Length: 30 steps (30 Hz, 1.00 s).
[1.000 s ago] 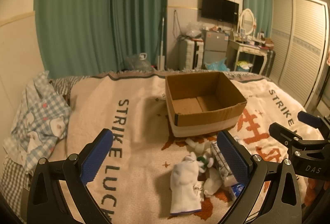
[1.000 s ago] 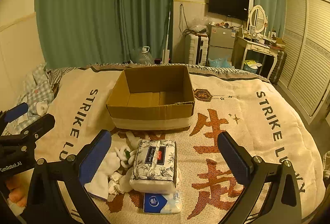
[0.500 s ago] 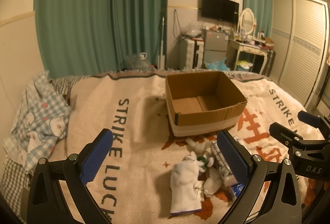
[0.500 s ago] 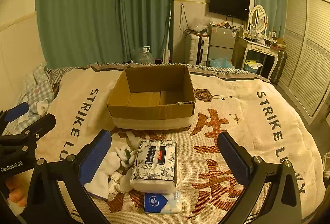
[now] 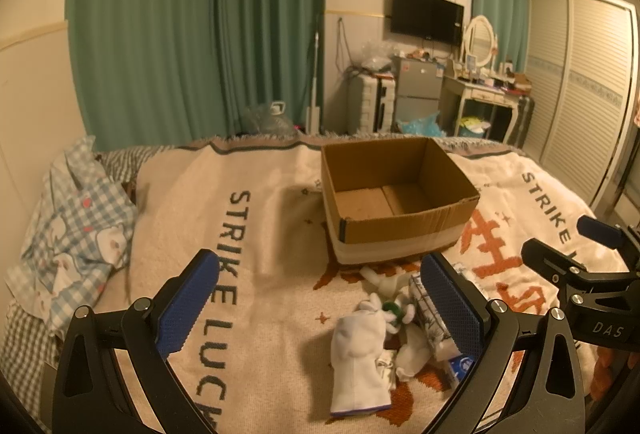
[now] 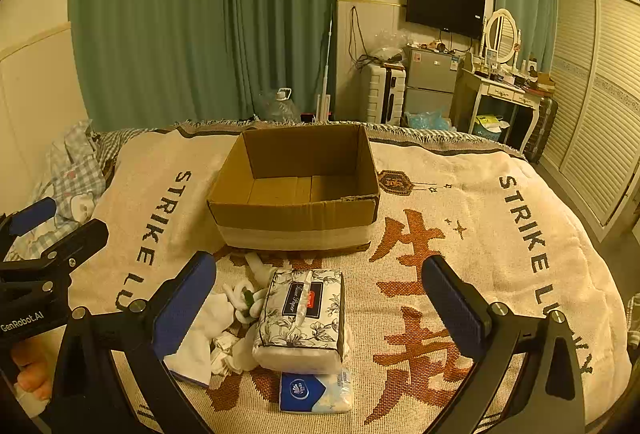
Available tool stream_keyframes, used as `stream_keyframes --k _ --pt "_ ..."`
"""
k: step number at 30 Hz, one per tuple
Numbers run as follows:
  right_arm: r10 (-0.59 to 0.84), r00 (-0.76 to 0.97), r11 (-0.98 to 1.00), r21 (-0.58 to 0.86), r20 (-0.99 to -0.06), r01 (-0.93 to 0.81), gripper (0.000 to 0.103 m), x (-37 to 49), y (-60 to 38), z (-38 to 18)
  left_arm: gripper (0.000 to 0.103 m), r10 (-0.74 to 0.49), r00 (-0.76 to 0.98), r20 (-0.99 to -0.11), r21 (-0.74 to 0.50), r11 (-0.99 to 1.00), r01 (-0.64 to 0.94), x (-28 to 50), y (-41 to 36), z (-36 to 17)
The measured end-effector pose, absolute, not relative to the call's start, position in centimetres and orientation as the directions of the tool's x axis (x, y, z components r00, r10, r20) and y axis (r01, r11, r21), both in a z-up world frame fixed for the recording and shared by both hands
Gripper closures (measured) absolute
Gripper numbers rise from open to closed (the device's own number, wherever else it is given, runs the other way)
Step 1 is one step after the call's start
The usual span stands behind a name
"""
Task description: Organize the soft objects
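An open, empty cardboard box stands mid-bed; it also shows in the left wrist view. In front of it lies a pile: a floral tissue pack, a small blue tissue packet, white socks and a small white plush toy. A white sock lies nearest in the left wrist view. My right gripper is open above the tissue pack. My left gripper is open, held above the socks. Both are empty.
The bed is covered by a cream blanket with "STRIKE LUCKY" lettering. A checked blue quilt lies at the left edge. Beyond the bed stand green curtains, a suitcase, a small fridge and a dressing table.
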State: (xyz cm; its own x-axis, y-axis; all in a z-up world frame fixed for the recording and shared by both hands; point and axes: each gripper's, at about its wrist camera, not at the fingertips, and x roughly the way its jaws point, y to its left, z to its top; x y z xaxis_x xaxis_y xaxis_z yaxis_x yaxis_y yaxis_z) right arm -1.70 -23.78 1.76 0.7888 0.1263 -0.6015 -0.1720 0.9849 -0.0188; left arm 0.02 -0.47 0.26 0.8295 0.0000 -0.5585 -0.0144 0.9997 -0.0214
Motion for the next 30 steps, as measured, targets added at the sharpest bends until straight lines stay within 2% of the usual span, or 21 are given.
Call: stream_keyframes --k 30 --pt "0.130 0.789 0.984 -0.020 -0.601 -0.177 0.000 -1.70 -23.42 1.63 0.000 0.000 0.829 -0.559 -0.023 1.000 -0.015 0.05 -0.44 0.28"
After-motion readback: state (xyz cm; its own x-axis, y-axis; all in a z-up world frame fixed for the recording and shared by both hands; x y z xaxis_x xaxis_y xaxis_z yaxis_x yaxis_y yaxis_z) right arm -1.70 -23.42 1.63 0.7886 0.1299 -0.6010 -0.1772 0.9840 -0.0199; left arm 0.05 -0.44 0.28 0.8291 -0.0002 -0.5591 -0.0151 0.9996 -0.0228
